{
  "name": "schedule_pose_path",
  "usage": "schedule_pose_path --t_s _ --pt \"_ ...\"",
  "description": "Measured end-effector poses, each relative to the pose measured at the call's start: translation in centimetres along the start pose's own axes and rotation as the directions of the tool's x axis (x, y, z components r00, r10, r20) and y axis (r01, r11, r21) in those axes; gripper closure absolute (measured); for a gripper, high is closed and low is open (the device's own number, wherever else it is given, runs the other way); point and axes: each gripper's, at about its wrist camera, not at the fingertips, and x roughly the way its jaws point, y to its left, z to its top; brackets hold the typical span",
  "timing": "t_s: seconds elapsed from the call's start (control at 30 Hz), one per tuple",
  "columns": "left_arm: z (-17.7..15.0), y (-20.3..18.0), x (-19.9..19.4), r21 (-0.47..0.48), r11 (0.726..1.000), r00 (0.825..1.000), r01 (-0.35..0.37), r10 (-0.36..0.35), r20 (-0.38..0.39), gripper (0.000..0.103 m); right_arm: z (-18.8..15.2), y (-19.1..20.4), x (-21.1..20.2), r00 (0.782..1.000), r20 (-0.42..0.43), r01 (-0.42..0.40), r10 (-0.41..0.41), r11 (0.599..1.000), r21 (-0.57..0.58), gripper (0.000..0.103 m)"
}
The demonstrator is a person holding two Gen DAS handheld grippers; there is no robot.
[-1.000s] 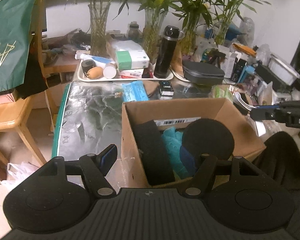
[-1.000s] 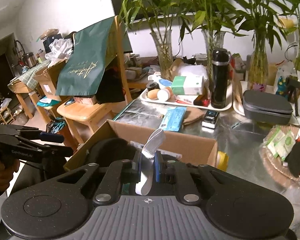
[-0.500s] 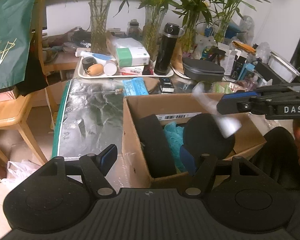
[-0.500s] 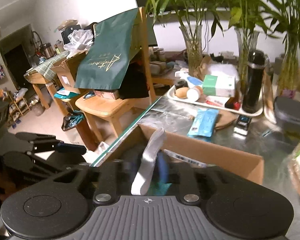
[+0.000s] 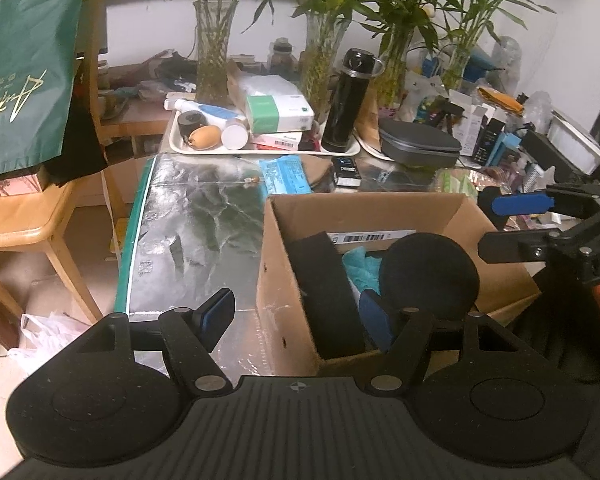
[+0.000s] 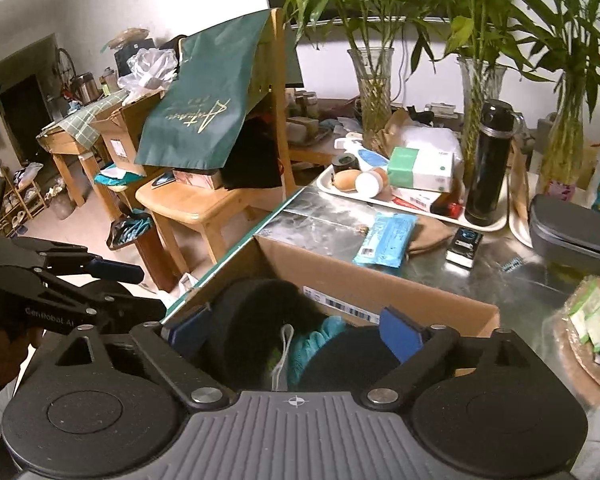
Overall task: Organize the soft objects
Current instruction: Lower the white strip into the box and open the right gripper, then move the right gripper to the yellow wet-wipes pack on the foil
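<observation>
The white strip (image 6: 281, 354) I pinched a second ago has dropped from my right gripper (image 6: 294, 330) into the box (image 6: 396, 286), lying among a teal cloth (image 6: 314, 342) and black pads (image 6: 256, 320); these jaws are opening, nothing between them. My left gripper (image 5: 298, 314) straddles the box wall, half open, gripping nothing

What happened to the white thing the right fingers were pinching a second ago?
The right gripper let it go: its fingers are opening, and the white mask now lies in the cardboard box. The left gripper and the box stayed put.
</observation>
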Motion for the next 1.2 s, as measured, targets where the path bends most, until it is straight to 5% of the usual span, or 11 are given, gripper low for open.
schedule_pose_path --t_s 0.77,1.2 --pt "6.0 -1.5 -1.3 0.025 1.0 0.999 0.002 -0.004 0.046 0.035 1.7 -3.2 -4.1 0.992 -0.025 0.122 -0.123 0.992 -0.039 0.0" --pt "8.4 -0.8 1.8 0.026 1.0 0.999 0.003 -0.004 0.047 0.035 2.0 -8.7 -2.2 0.973 0.015 0.231 -0.232 0.971 0.056 0.0"
